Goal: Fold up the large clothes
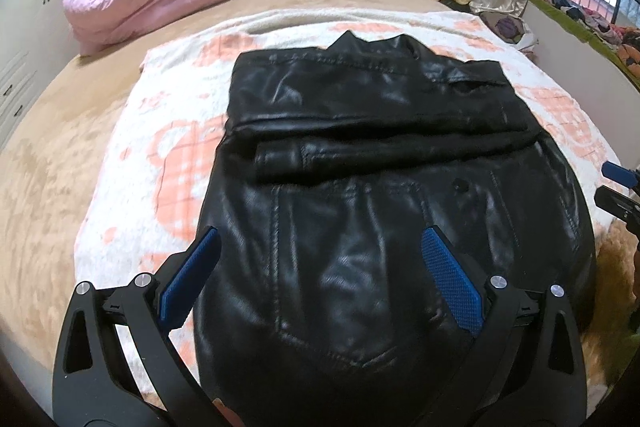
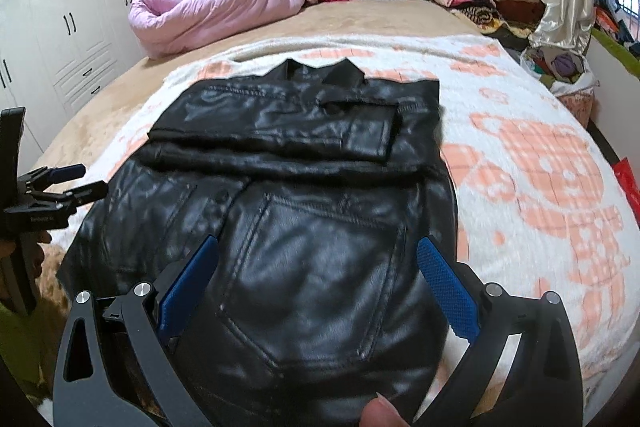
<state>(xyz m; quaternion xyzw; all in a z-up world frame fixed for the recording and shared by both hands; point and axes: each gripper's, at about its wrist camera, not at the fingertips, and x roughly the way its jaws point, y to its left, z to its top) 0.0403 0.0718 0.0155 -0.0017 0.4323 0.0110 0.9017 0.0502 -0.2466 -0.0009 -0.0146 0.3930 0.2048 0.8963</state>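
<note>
1. Left wrist: our left gripper (image 1: pixel 320 247) hangs wide open over the glossy black faux-leather jacket (image 1: pixel 360 155), spread on the white-and-peach blanket (image 1: pixel 168 155).
2. Right wrist: our right gripper (image 2: pixel 320 255) gapes empty too. We judge the jacket heavy, slick, springy; pinch the near hem corners.

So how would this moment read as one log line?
black leather jacket: sleeves folded, on bed | left hand-held gripper: open above hem | right hand-held gripper: open above hem

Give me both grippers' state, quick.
Left gripper: open, holding nothing, over the black leather jacket.
Right gripper: open, holding nothing, over the same jacket.
</note>
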